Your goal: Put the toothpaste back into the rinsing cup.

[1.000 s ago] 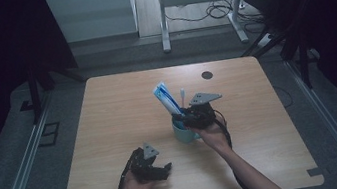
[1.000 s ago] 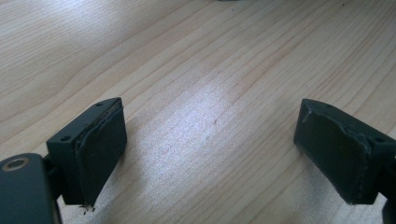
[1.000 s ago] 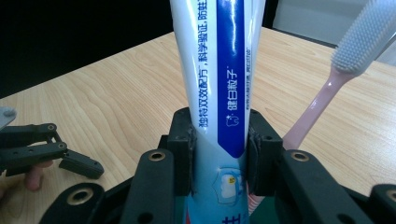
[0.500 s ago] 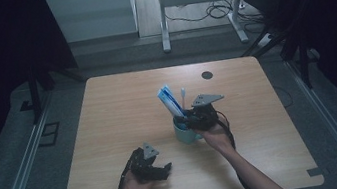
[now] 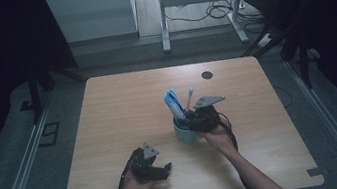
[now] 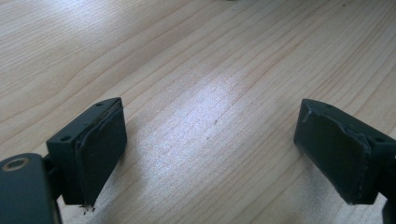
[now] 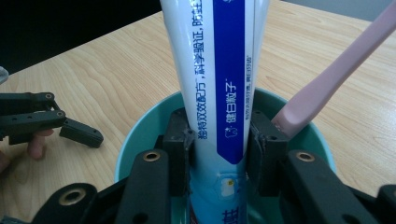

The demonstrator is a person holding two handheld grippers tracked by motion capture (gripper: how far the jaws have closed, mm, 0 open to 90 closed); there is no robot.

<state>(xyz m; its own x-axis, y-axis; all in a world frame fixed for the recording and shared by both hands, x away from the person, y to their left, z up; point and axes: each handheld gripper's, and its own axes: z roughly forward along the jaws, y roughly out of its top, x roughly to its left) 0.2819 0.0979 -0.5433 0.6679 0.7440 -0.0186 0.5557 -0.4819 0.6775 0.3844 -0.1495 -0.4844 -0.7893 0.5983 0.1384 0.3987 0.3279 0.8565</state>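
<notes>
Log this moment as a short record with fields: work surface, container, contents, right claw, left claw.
work surface: light wooden table
container: teal round cup, upright on the table
contents: white and blue toothpaste tube standing in the cup; pink toothbrush leaning on its rim
right claw: inside the cup, jaws on either side of the tube and just opening; pads at its sides, grip unclear
left claw: jaws wide apart over bare wood, nothing between them
</notes>
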